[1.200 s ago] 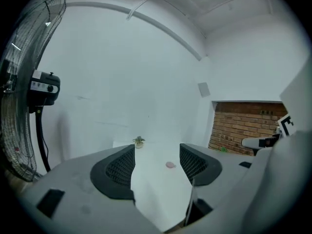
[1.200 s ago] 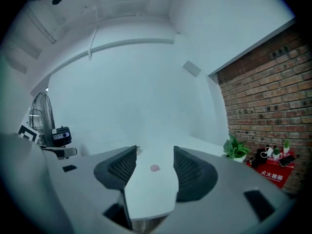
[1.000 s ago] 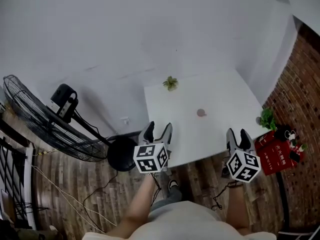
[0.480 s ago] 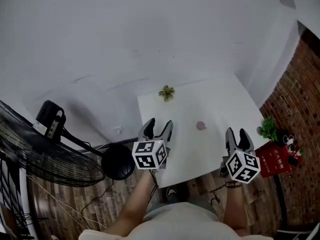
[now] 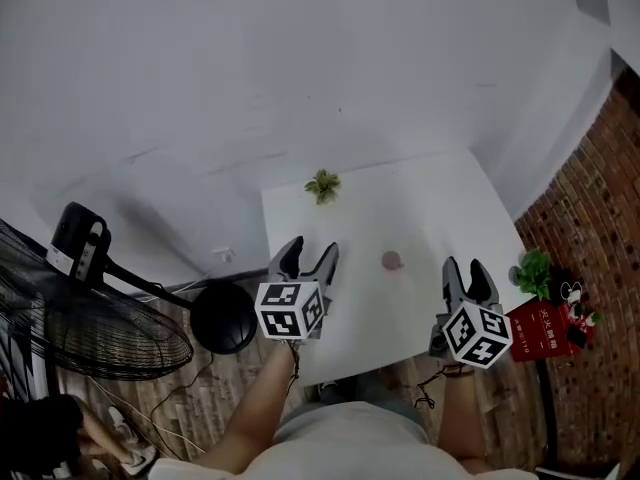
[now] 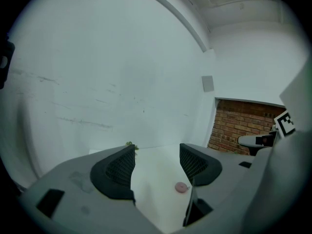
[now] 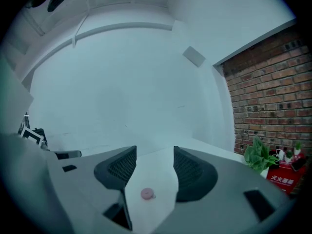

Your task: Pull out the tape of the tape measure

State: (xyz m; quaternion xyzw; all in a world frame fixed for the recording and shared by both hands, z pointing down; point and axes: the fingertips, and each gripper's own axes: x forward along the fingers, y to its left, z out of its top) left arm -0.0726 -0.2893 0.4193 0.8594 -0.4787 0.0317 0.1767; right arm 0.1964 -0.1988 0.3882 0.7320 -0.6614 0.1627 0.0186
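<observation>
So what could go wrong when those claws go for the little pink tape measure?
The tape measure is small, round and lies loose on the white table, so the left claw or right claw, both open now, could push it away instead of gripping it. Its pull tab looks tiny, so a claw may miss or slip off it.

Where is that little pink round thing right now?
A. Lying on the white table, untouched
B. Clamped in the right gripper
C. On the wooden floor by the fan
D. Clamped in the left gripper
A: the pink tape measure lies on the white table, ahead of the left gripper and right gripper, whose jaws both stand apart and empty.
</observation>
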